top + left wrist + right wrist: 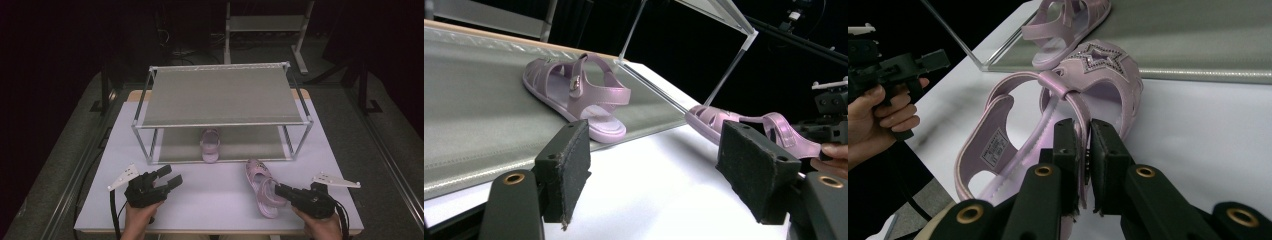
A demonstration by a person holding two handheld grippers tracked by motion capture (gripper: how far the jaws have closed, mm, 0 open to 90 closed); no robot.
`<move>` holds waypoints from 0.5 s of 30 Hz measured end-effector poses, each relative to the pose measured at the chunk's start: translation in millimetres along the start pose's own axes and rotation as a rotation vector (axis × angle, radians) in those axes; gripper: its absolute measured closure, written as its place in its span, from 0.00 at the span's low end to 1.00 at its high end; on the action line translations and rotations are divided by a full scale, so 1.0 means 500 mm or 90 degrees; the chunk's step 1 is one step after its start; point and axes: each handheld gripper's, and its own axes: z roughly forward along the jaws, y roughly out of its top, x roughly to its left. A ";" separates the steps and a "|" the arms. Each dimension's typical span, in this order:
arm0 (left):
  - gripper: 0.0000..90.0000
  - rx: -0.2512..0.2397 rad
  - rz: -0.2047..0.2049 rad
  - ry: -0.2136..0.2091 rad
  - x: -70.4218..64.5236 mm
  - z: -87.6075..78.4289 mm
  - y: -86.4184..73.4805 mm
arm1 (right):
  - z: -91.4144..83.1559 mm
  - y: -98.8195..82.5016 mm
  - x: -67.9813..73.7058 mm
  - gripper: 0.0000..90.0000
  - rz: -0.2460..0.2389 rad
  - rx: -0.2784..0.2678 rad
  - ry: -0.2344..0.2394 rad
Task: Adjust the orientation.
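A white desk is carrying a two-tier metal-framed shelf rack, which is standing on the desk's far half and spanning most of its width. The rack's lower shelf is holding one pink sandal, lying near the shelf's front edge, left of centre. A second pink sandal is lying directly on the desk, just in front of the rack, toward the near right, its toe pointing toward the rack.
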 end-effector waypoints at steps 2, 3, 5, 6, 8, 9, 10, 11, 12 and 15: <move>0.32 0.002 -0.002 -0.001 0.001 -0.001 0.000 | 0.002 0.004 0.001 0.91 -0.005 -0.001 -0.001; 0.31 0.001 -0.004 0.000 0.002 -0.002 0.000 | 0.004 0.006 0.001 0.91 -0.006 -0.001 0.000; 0.31 -0.004 -0.006 0.002 0.004 -0.004 0.001 | 0.008 0.013 0.001 0.91 -0.010 -0.001 -0.002; 0.31 -0.006 -0.009 0.001 0.004 -0.004 0.002 | 0.010 0.017 0.001 0.91 -0.013 -0.001 -0.003; 0.30 -0.008 -0.012 0.003 0.005 -0.006 0.003 | 0.011 0.024 0.003 0.91 -0.019 -0.006 -0.003; 0.30 -0.007 -0.010 0.004 0.005 -0.007 0.003 | 0.012 0.027 0.004 0.91 -0.019 -0.007 -0.003; 0.30 -0.008 -0.010 0.003 0.005 -0.007 0.003 | 0.012 0.030 0.004 0.91 -0.021 -0.008 -0.004; 0.30 -0.009 -0.011 0.003 0.005 -0.007 0.003 | 0.013 0.033 0.005 0.91 -0.023 -0.010 -0.004; 0.30 -0.010 -0.010 0.003 0.005 -0.008 0.003 | 0.013 0.035 0.006 0.91 -0.024 -0.011 -0.005; 0.30 -0.011 -0.008 0.004 0.003 -0.007 0.004 | 0.013 0.039 0.012 0.91 -0.034 -0.012 -0.008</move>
